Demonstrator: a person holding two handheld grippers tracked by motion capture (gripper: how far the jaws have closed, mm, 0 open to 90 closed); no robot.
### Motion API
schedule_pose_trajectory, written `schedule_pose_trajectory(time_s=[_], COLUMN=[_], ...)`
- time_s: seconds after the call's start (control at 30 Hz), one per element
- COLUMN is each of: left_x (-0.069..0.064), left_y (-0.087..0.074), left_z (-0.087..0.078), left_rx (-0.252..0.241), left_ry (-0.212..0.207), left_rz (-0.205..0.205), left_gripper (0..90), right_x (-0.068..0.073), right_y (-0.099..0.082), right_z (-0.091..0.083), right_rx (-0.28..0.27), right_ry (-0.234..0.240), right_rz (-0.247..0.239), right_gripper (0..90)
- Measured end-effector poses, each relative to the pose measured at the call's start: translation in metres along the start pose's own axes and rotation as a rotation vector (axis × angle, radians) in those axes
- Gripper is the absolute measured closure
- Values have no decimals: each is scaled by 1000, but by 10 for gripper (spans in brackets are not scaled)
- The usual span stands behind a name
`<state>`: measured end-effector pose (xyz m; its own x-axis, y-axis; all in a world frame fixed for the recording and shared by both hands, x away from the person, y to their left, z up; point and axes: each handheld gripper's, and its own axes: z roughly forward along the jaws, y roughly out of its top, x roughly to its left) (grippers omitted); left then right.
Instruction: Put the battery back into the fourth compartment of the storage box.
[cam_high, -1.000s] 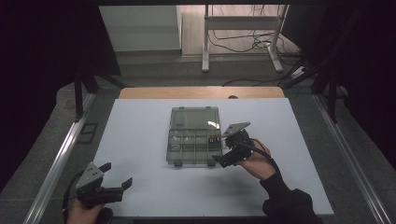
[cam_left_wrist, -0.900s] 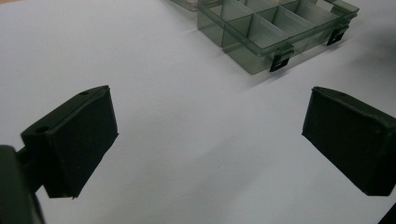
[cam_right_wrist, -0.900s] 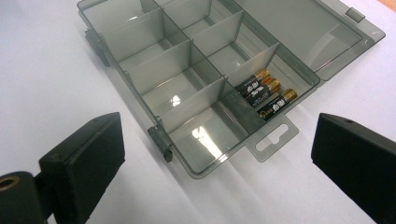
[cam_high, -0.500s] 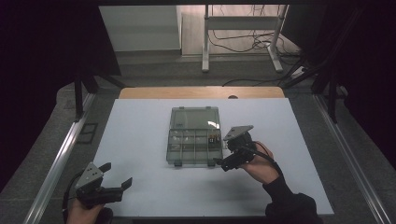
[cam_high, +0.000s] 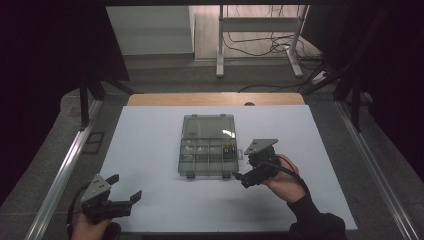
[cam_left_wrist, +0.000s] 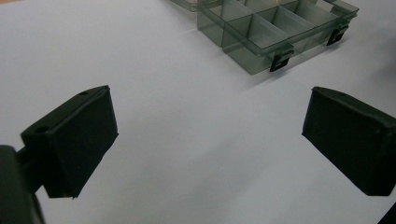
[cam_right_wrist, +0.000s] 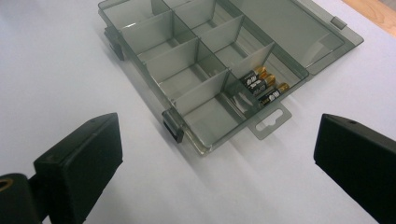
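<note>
Since the earlier frames the right gripper (cam_high: 239, 176) has drawn back a little from the storage box (cam_high: 207, 145), sliding toward the person and slightly to the right; it now sits just off the box's near right corner rather than against its right side. The left gripper (cam_high: 129, 195) has stayed where it was, near the front left corner of the worktop (cam_high: 150, 150), and the box has not shifted.

The right gripper's fingers (cam_right_wrist: 79, 163) are spread wide, holding nothing and touching nothing; the box lies between and beyond them in the right gripper view. The left gripper's fingers (cam_left_wrist: 74, 140) are likewise spread wide over bare worktop, empty, with the box well apart from them.

The box rests in the middle of the worktop, lid folded open away from the person. Its tray is split into compartments, and three batteries (cam_right_wrist: 261, 86) lie side by side in one compartment at the tray's right end, next to the lid hinge.
</note>
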<state>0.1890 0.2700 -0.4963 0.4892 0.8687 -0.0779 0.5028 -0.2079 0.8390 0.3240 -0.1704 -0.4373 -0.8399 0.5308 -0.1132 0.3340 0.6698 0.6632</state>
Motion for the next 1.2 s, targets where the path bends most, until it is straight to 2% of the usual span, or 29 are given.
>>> schedule_pose_trajectory(time_s=[0.47, 1.2], left_x=[0, 0], left_y=[0, 0], left_z=[0, 0], left_rx=[-1, -3], left_ry=[-1, -1], left_rz=[-1, -6], left_gripper=[36, 36], right_x=[8, 6], right_y=[-10, -36], right_z=[-15, -32], right_rx=[-22, -21], right_ry=[-15, -54], right_rz=[0, 29], right_gripper=[17, 17])
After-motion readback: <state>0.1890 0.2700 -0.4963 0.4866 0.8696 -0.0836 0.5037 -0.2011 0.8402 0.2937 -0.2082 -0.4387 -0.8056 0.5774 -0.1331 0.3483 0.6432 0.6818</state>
